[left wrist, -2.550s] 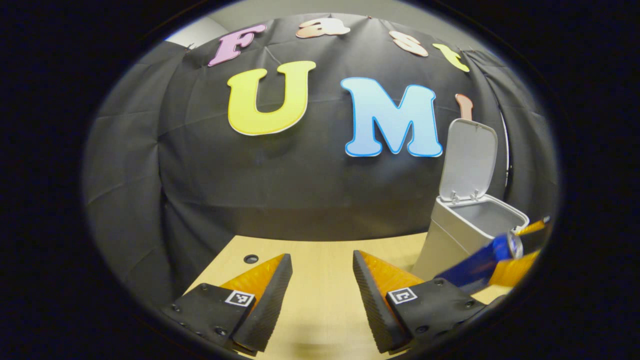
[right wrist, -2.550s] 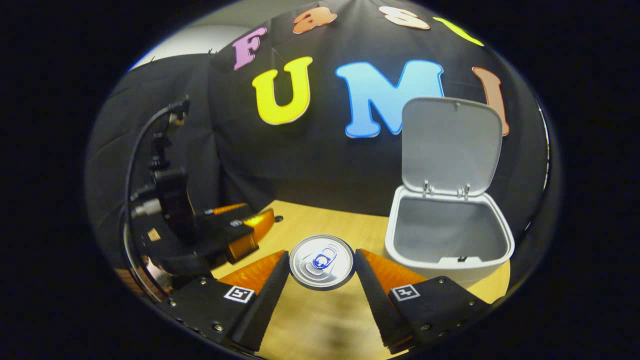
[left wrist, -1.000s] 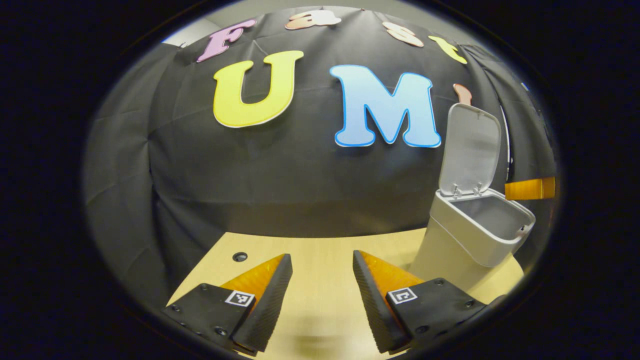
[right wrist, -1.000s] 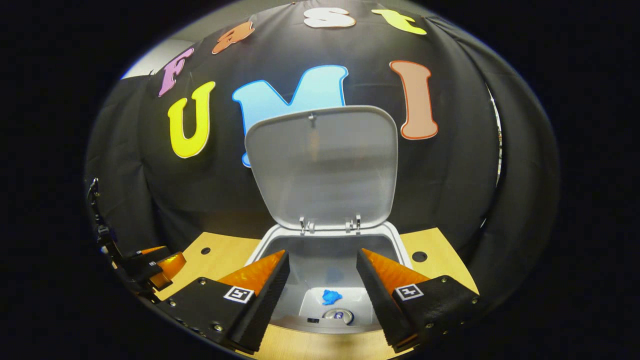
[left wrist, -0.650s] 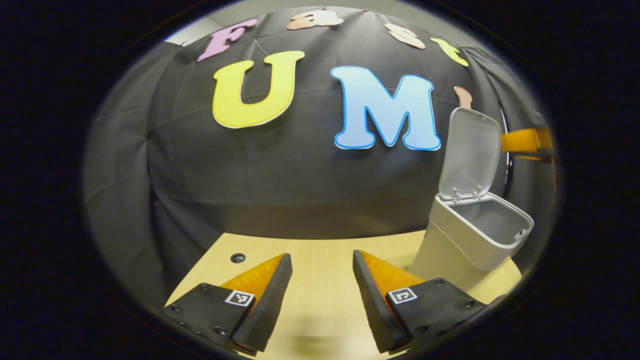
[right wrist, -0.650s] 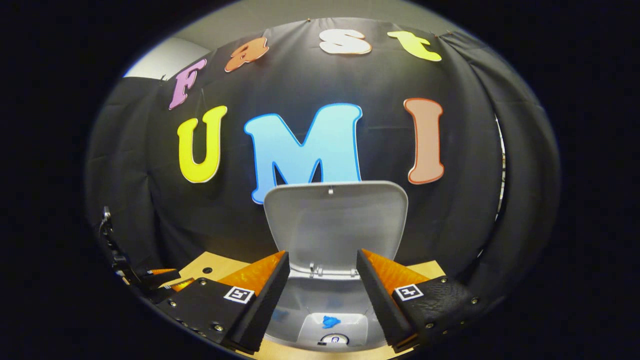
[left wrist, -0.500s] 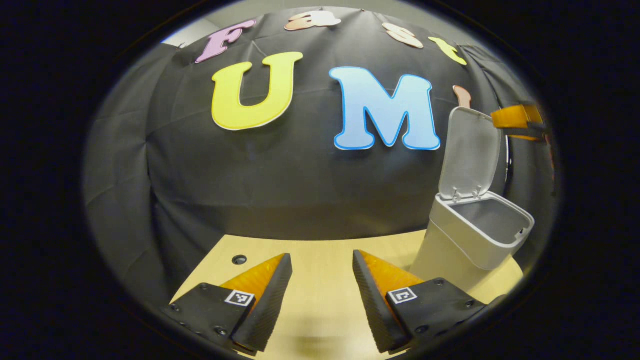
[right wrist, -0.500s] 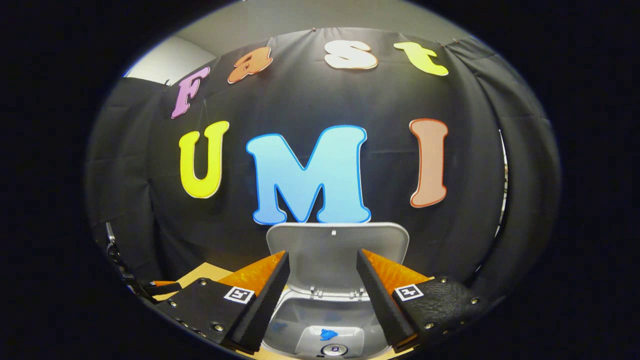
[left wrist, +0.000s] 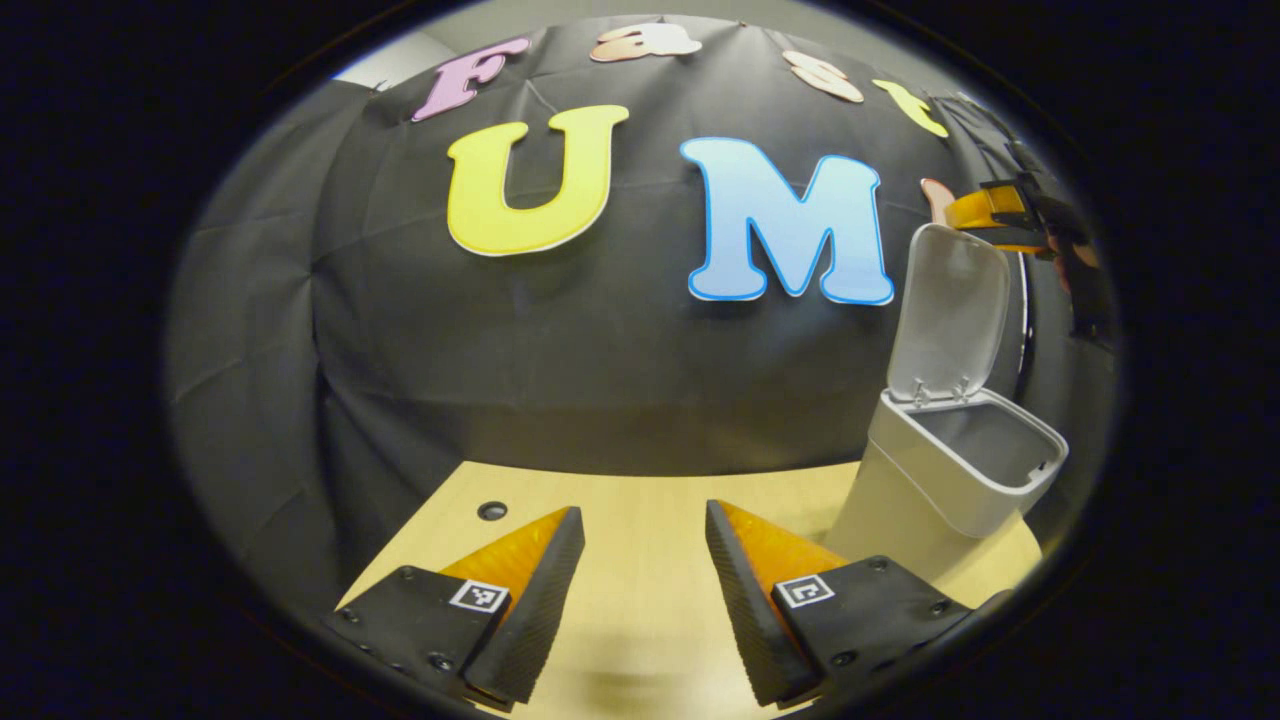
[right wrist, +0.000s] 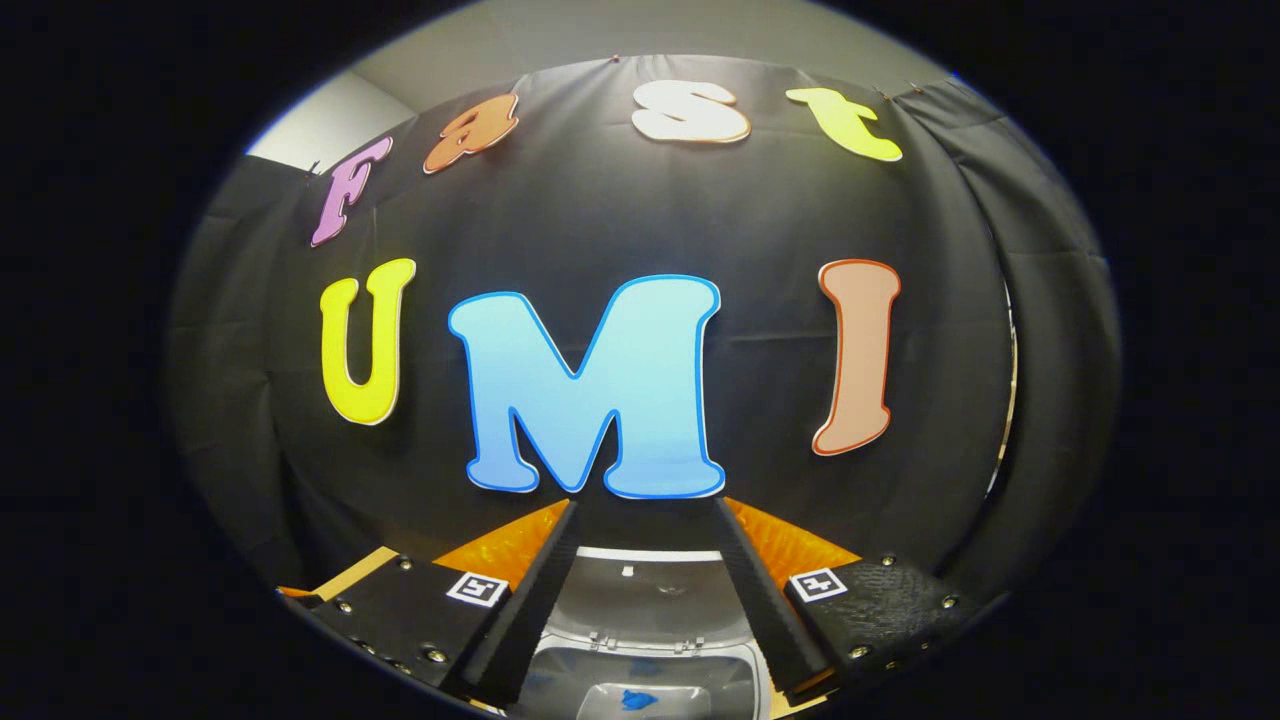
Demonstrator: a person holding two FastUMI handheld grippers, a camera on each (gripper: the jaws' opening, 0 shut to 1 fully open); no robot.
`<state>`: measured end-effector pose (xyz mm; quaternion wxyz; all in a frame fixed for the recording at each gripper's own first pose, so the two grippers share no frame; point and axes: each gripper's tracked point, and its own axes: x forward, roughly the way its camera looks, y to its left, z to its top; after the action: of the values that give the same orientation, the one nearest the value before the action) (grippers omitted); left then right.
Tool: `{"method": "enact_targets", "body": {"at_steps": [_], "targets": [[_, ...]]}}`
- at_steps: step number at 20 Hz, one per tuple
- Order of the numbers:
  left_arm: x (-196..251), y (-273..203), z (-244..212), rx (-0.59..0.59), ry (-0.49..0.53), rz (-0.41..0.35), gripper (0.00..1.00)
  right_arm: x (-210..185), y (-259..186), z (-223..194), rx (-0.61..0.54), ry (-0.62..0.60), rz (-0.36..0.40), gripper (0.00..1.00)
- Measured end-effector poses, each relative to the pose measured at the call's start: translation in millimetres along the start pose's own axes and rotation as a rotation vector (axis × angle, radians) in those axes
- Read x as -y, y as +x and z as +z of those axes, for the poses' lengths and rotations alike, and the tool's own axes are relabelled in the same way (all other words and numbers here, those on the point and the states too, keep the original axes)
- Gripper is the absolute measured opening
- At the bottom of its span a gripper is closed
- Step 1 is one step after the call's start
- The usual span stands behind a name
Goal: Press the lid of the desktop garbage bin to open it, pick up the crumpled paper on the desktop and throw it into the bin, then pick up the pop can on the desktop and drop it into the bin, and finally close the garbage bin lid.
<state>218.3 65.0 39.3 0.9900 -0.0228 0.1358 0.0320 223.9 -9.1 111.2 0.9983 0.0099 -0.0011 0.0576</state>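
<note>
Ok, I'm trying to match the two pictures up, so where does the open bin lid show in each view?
Left gripper view: the lid stands raised at the right, above the bin, with the right gripper by its top edge.
Right gripper view: the lid is at bottom centre, between this gripper's fingers.
Shared landmark: the lid's hinges.

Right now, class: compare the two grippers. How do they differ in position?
The left gripper sits low over the wooden table, away from the bin; the right gripper is high, at the top edge of the raised lid. Both are open and hold nothing.
</note>
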Motion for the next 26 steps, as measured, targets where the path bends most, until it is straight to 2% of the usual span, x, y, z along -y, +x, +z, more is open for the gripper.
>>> {"method": "enact_targets", "body": {"at_steps": [7,10,16,21,26], "targets": [[10,-6,5,0.019,0.001,-0.011,0.82,-9,-56,-30,-0.038,-0.002,0.001,0.87],[17,-10,7,0.029,-0.002,-0.028,0.83,-13,-85,-77,-0.114,0.015,0.006,0.87],[15,-22,8,0.037,-0.008,-0.025,0.8,-15,-94,-158,-0.232,0.022,0.001,0.87],[13,-27,6,0.035,-0.021,-0.018,0.82,-15,-97,-187,-0.279,0.0,-0.01,0.86],[11,-31,2,0.028,-0.034,-0.017,0.82,-16,-97,-190,-0.231,-0.01,-0.023,0.86]]}}
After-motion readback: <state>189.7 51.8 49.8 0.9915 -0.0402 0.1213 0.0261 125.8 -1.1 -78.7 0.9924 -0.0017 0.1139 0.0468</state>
